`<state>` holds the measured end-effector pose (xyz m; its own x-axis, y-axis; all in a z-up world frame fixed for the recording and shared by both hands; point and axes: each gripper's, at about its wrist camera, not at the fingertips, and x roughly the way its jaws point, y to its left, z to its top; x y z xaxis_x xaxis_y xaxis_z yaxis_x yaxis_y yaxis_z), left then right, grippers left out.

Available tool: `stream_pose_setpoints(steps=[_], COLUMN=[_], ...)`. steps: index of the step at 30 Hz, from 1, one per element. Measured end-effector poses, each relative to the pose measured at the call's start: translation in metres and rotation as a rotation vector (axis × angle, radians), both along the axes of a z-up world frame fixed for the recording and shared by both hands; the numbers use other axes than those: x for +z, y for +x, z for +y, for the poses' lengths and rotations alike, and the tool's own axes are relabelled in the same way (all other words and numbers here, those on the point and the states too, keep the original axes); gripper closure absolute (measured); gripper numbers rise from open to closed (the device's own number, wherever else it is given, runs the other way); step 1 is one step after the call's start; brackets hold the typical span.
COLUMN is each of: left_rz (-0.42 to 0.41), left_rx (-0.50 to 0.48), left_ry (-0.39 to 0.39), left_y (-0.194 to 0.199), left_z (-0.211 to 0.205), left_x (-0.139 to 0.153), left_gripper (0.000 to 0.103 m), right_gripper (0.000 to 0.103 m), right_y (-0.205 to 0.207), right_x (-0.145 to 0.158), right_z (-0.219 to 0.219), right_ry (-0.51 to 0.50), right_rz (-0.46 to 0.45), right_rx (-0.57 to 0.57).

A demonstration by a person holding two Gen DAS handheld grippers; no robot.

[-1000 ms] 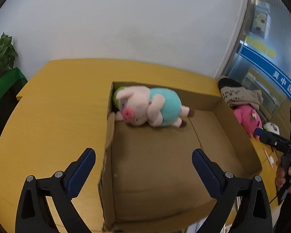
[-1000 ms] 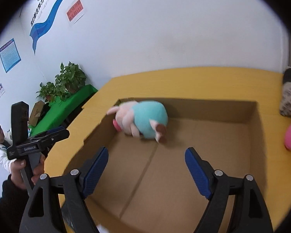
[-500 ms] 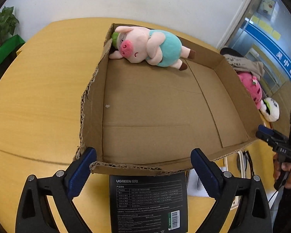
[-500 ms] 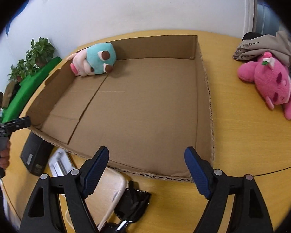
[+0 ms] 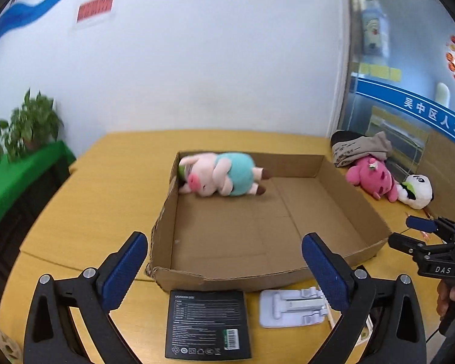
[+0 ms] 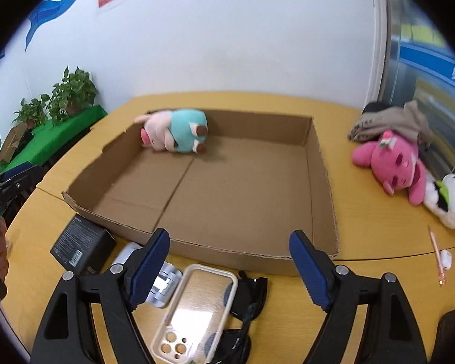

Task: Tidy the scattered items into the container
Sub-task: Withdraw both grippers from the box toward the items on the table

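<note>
we hold both the left gripper (image 5: 224, 270) and right gripper (image 6: 229, 268) wide open and empty (pig plush (image 5: 218, 177) already boxed (image 6: 324, 182)), poised above the phone case (image 6: 194, 309).

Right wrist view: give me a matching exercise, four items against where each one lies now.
Items:
1. pig plush
2. pink plush
3. phone case
4. black box

Places:
A. on the table right of the cardboard box
B. nearest the camera, partly over dark sunglasses
C. far left corner inside the cardboard box
D. outside its near left wall

Pairs: 1-C, 2-A, 3-B, 4-D
</note>
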<state>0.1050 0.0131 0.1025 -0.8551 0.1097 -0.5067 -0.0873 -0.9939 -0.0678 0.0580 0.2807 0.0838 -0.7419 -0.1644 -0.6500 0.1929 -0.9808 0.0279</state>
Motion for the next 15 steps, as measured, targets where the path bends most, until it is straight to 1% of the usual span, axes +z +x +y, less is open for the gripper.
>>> stream_pose_setpoints(steps=[2, 3, 8, 15], left_rz=[0.021, 0.028, 0.003, -0.022], left_rx=[0.004, 0.005, -0.005, 0.002], left_ry=[-0.028, -0.029, 0.012, 0.042], left_y=[0.007, 0.011, 0.012, 0.009], left_z=[0.01, 0.014, 0.019, 0.027], left_x=[0.004, 0.004, 0.004, -0.004], left_gripper=[0.0, 0.0, 0.0, 0.0], right_gripper=[0.021, 0.021, 0.021, 0.021], right_y=[0.009, 0.011, 0.017, 0.02], right_x=[0.007, 0.009, 0.015, 0.008], right_z=[-0.006, -0.007, -0.008, -0.008], right_ry=[0.004, 0.005, 0.013, 0.01], right_rz=[0.029, 0.039, 0.064, 0.041], right_rx=[-0.01, -0.017, -0.032, -0.023])
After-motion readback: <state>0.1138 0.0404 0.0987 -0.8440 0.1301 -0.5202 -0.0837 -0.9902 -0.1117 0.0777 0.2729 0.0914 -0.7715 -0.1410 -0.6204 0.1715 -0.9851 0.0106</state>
